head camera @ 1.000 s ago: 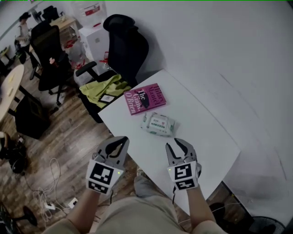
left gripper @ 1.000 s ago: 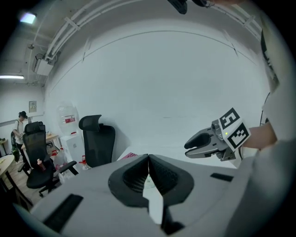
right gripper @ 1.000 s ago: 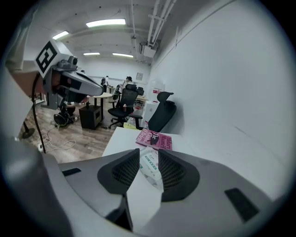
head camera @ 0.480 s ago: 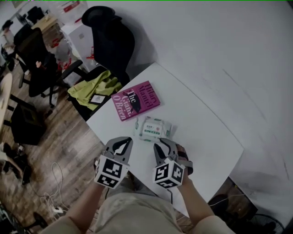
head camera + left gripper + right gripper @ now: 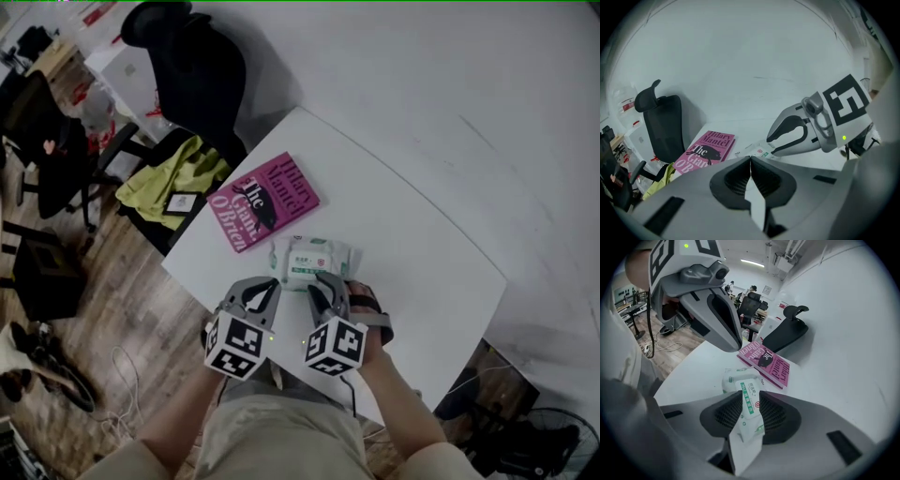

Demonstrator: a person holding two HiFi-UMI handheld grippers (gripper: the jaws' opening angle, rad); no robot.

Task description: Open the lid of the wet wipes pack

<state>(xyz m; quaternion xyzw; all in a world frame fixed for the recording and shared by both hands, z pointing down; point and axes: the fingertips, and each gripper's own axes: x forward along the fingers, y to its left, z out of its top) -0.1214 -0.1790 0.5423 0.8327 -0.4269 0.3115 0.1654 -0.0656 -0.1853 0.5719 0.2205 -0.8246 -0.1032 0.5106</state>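
Note:
The white wet wipes pack (image 5: pixel 309 258) with a green-printed label lies flat on the white table (image 5: pixel 412 253), just this side of a pink book. My right gripper (image 5: pixel 322 281) is at the pack's near end. In the right gripper view its jaws stand apart on either side of the pack (image 5: pixel 740 380), and the label shows through the gap of the right gripper (image 5: pixel 749 397). I cannot see the pads pressing on it. My left gripper (image 5: pixel 269 286) hovers just left of the pack, tips together, with nothing in the left gripper (image 5: pixel 750 159). The lid lies flat.
The pink book (image 5: pixel 265 200) lies touching or nearly touching the pack's far left side. The table's left edge runs close to my left gripper. Beyond it stand a black office chair (image 5: pixel 192 66) and a seat with a yellow-green cloth (image 5: pixel 173 178). Bare tabletop lies to the right.
Both grippers have come forward and down from the table's near edge to the wipes pack. The right one now straddles the pack's near end, and the left one sits beside it.

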